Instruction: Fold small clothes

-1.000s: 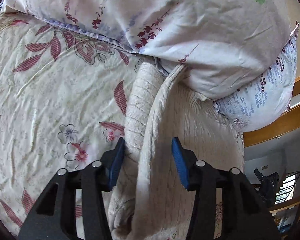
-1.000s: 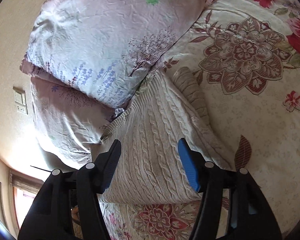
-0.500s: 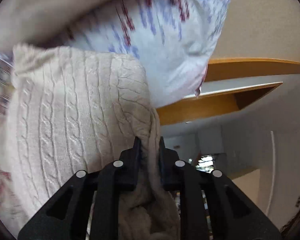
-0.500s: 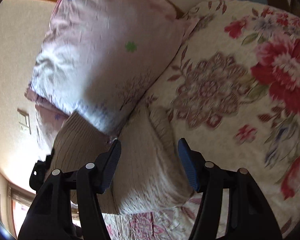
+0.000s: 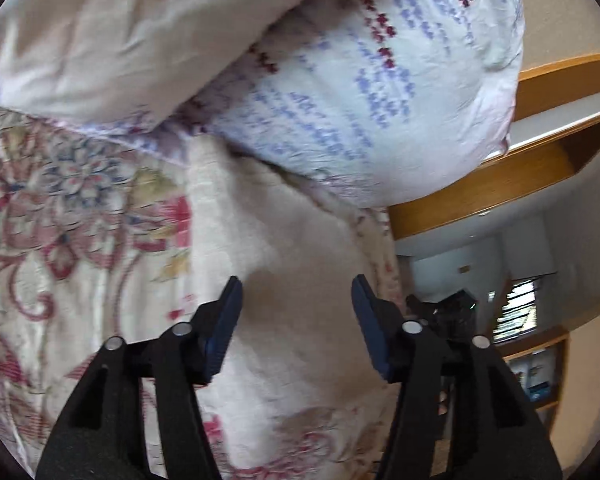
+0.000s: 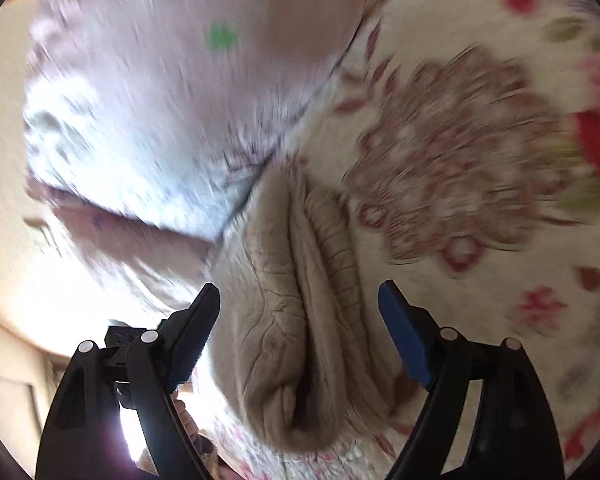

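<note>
**Trainee:** Both tongs are released, aren't they?

**Coach:** Yes. Your left gripper (image 5: pixel 296 320) has its blue pads spread wide with nothing between them, and your right gripper (image 6: pixel 300 332) is spread the same way, empty. Half a second ago your left one was clenched on a bunched edge of the knit and had it lifted off the bed; you have since let it drop and opened up.

**Trainee:** Where does the garment sit?

**Coach:** The cream cable-knit sweater (image 6: pixel 296 320) lies on the floral quilted bedspread (image 6: pixel 460 200), doubled into thick rolled layers, its far end tucked against the white pillow with purple print (image 5: pixel 360 92). In the left view it shows as a pale blurred slab (image 5: pixel 284 280) under your open jaws.

**Trainee:** How will it handle?

**Coach:** Soft and bulky, I judge, light for its size, with no stiffness: it will sag and unroll wherever you don't support it. The ribbed knit should give the pads good friction, so slipping is unlikely. Pinch the stacked fold edges near the end closest to you, catching every layer, or the lower ones will trail.

**Trainee:** Anything else changed?

**Coach:** A second ago the sweater lay flatter and broader; now it is a narrower bundle, and your right view is streaked with motion blur.
</note>
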Tool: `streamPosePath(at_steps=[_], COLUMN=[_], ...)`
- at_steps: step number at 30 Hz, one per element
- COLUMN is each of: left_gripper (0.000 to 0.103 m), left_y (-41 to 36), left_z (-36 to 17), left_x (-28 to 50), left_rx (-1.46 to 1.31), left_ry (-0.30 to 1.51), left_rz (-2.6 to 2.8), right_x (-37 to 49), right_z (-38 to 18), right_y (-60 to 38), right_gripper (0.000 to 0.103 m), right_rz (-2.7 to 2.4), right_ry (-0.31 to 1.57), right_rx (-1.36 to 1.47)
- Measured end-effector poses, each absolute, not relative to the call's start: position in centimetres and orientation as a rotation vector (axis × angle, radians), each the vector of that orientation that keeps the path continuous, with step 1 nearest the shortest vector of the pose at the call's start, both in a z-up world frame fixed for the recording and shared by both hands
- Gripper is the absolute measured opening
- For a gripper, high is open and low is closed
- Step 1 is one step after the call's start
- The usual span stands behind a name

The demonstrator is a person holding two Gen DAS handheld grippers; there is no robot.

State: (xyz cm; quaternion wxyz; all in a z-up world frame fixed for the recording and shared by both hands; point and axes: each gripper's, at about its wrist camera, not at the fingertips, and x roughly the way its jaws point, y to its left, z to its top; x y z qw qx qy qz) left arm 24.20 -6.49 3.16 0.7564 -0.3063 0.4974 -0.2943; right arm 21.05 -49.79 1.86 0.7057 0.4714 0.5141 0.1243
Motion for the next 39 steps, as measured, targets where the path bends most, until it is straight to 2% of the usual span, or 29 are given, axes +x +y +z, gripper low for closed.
streamPosePath(at_steps=[4,6,8,9,10,11,12,14,19,23,26,28,29,30,33,34,35,39], left_gripper=[0.067,0.071,0.076,0.077,0.076,0.066,0.052,0.038,0.037,0.050,0.053,0.066,0.080,0.088,0.097,0.098,0.098,0.099], left_y=[-8.5,-9.6,-10.5,-10.7,-11.0,-11.0,-10.8,-10.2,-4.9,-1.2,2.8,3.5,3.5,3.4,1.6,1.2,0.4,-1.5], left_z=[1.5,1.0,0.4,0.1,-0.4,-0.5,-0.4,0.5,5.4,6.1,6.7,7.1,7.2,7.3,6.8,6.5,6.1,4.1], left_x=[23.3,23.4,23.2,23.4,23.7,23.6,23.5,23.1,19.0,16.5,13.9,12.1,11.5,10.5,8.0,7.6,6.9,4.9], left_rx=[-0.520,-0.462,-0.451,-0.468,-0.492,-0.519,-0.547,-0.556,-0.503,-0.268,-0.192,-0.192,-0.179,-0.162,-0.099,-0.083,-0.069,-0.028], left_ry=[1.122,1.136,1.136,1.134,1.139,1.140,1.130,1.098,0.937,0.922,0.912,0.880,0.865,0.845,0.818,0.816,0.820,0.877], left_rz=[-0.608,-0.601,-0.596,-0.594,-0.588,-0.589,-0.588,-0.625,-0.682,-0.482,-0.343,-0.307,-0.282,-0.258,-0.248,-0.257,-0.273,-0.307], right_x=[23.6,24.0,23.9,23.8,23.5,23.0,22.5,21.8,20.8,20.9,20.6,20.6,21.0,21.5,22.5,22.8,23.1,22.2], right_z=[0.7,0.7,0.8,0.7,0.4,0.5,0.7,2.3,5.6,4.4,5.1,6.0,6.2,6.0,4.8,4.3,4.1,4.3], right_y=[-46.5,-45.7,-45.2,-45.0,-44.6,-44.3,-44.0,-43.0,-37.2,-33.3,-34.6,-33.9,-32.7,-31.6,-28.7,-27.3,-26.5,-27.7], right_gripper=[0.084,0.088,0.085,0.058,0.047,0.043,0.039,0.036,0.034,0.038,0.038,0.038,0.038,0.038,0.037,0.017,0.010,0.008], right_rz=[0.305,0.316,0.321,0.325,0.322,0.331,0.341,0.383,0.585,0.463,0.320,0.371,0.385,0.397,0.445,0.460,0.466,0.315], right_ry=[1.260,1.264,1.259,1.259,1.267,1.252,1.229,1.180,1.117,1.215,1.129,1.073,1.090,1.115,1.173,1.180,1.174,1.108], right_rx=[0.944,0.920,0.908,0.901,0.895,0.910,0.920,0.911,0.848,0.640,0.684,0.736,0.706,0.669,0.617,0.585,0.559,0.563])
